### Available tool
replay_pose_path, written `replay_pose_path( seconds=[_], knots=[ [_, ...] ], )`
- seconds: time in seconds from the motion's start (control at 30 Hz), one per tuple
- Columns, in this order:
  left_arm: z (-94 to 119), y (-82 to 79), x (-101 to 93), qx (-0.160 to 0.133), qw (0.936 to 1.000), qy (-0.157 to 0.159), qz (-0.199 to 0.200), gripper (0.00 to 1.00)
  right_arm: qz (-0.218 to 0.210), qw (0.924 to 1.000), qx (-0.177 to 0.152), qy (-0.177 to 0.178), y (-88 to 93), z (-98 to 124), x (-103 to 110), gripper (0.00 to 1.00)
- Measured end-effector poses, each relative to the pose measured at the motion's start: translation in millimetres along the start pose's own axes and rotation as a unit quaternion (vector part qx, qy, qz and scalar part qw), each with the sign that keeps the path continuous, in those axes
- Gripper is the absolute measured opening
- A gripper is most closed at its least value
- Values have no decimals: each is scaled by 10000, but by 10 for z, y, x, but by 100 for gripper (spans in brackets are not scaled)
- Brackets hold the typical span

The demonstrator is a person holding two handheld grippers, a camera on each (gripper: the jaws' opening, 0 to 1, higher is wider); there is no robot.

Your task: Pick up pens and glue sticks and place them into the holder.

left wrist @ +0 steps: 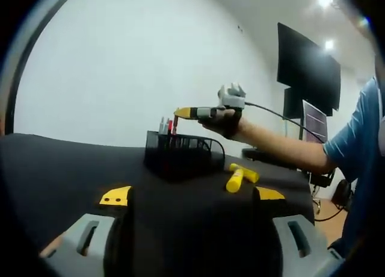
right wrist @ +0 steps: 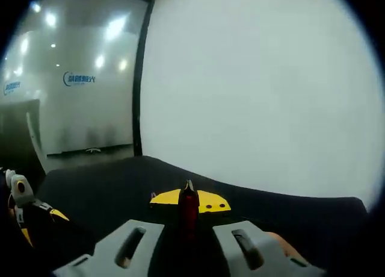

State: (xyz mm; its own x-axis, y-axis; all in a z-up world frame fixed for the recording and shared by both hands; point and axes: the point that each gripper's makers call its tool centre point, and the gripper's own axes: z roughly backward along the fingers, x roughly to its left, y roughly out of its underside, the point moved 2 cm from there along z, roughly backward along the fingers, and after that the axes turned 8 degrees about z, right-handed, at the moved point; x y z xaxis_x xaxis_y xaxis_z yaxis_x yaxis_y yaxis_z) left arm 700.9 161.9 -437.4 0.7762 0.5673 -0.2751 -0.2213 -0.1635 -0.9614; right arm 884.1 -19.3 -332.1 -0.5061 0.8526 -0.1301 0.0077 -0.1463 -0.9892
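The left gripper (left wrist: 191, 199) hangs wide open and empty over the black table (left wrist: 54, 168), free for the two glue sticks (left wrist: 239, 176) ahead. Beyond them, the right gripper (left wrist: 182, 112) pinches a red pen (right wrist: 188, 208) above the holder (left wrist: 180, 150), presumably for dropping in beside pens already standing there.

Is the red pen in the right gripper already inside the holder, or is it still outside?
Outside. The right gripper is shut on the red pen and holds it above the black holder, not lowered into it.
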Motion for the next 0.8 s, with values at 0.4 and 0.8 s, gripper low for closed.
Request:
replay_pose_path(
  seconds=[0.4,0.8],
  knots=[
    [-3,1,2,11,10000,-11,-1,81,-216,9997,4,-63,109,66,31,6],
    [1,4,9,17,10000,-20,7,80,-148,9997,-186,-40,20,212,113,6]
  ],
)
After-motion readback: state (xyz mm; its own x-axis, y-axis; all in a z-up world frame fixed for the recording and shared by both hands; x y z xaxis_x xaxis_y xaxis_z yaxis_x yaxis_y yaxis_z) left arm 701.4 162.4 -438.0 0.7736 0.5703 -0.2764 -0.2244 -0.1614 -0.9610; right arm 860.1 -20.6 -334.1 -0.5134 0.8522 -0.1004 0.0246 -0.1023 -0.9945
